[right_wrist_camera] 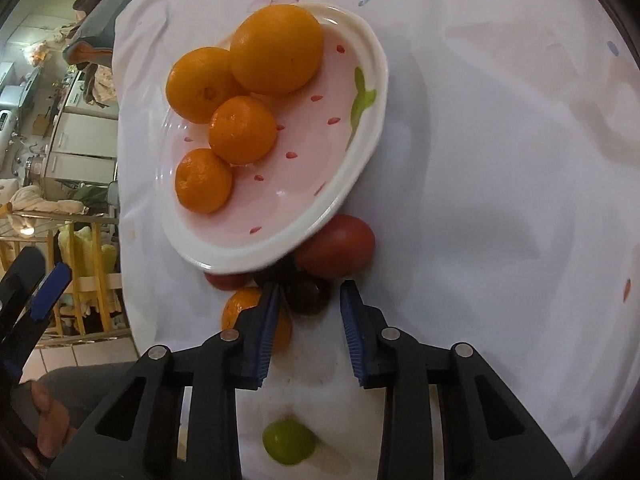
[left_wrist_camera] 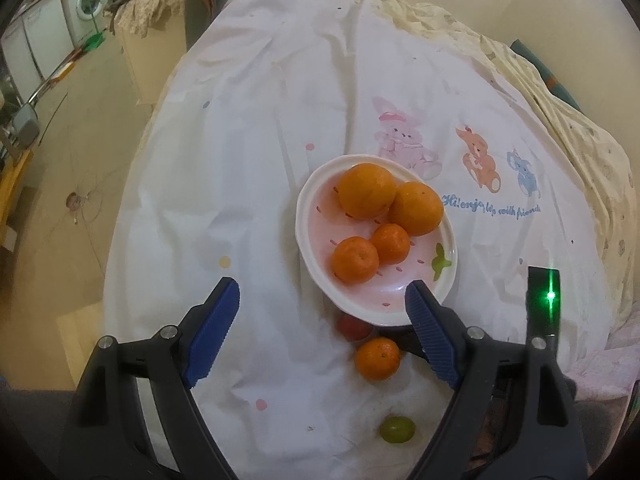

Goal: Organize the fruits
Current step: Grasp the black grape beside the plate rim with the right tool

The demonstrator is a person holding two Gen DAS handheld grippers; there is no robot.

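White cloth printed with cartoon animals and blue script covers the surface I am working over, and a yellowish patterned blanket lies beyond it. Off to the far left of my left wrist view I can see a washing machine across a pale floor.

On the cloth sits an oval pink dish with a white rim. It holds four fruits: two large oranges at the far end, touching each other, and two smaller mandarins nearer me, also touching.

My left gripper hangs over the near edge of the dish with its blue pads spread wide and nothing between them. One pad overlaps the rim in my view.

Several fruits crowd just outside the near rim. From the right wrist I see a red tomato tucked against the rim, a second red fruit partly hidden under the dish edge, a dark fruit between them, and a loose mandarin partly hidden behind the left pad. A green grape lies alone on the cloth, closer to me and blurred.

My right gripper points down at that cluster. Its jaws are narrowed, with the dark fruit sitting at the tips between them, but I see a gap on the right side and cannot tell whether the pads press on it. The dish rim and the tomato crowd the tips from beyond.
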